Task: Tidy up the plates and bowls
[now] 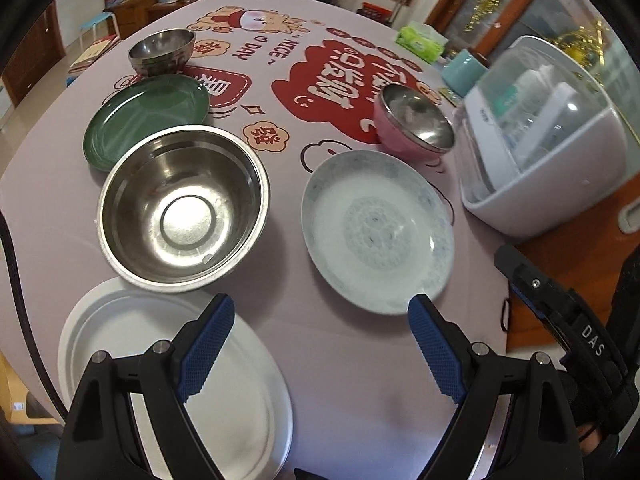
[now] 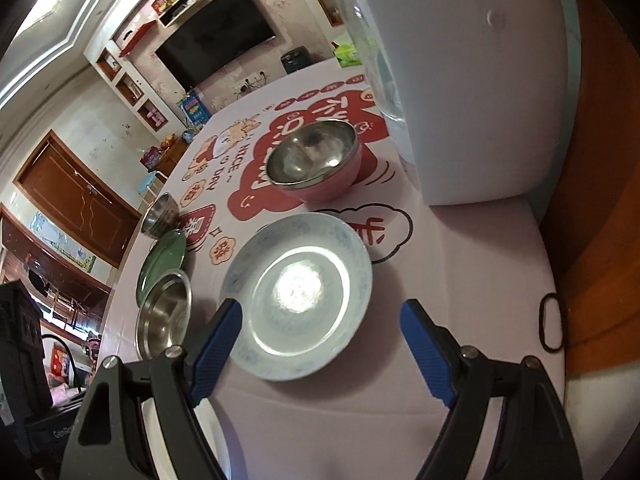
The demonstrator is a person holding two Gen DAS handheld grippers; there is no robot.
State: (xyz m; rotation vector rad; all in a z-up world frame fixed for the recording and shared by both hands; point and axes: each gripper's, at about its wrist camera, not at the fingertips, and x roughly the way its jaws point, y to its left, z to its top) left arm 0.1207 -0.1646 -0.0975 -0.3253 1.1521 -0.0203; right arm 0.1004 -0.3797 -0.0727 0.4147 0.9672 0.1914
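On the pink printed tablecloth lie a white oval plate (image 1: 120, 336), a large steel bowl (image 1: 182, 208), a green plate (image 1: 148, 118), a small steel bowl (image 1: 162, 50), a pale blue patterned plate (image 1: 376, 232) and a pink bowl with a steel inside (image 1: 412, 124). My left gripper (image 1: 322, 308) is open and empty above the near table, between the white plate and the blue plate. My right gripper (image 2: 322, 312) is open and empty, just in front of the blue plate (image 2: 298, 296). The pink bowl (image 2: 316, 160), green plate (image 2: 162, 264) and large steel bowl (image 2: 162, 316) show beyond it.
A white dish cabinet with a clear lid (image 1: 552, 140) stands at the table's right edge and looms large in the right wrist view (image 2: 460, 80). A green tissue pack (image 1: 422, 42) and a teal container (image 1: 464, 72) sit behind it. A black hair band (image 2: 551, 322) lies near the right edge.
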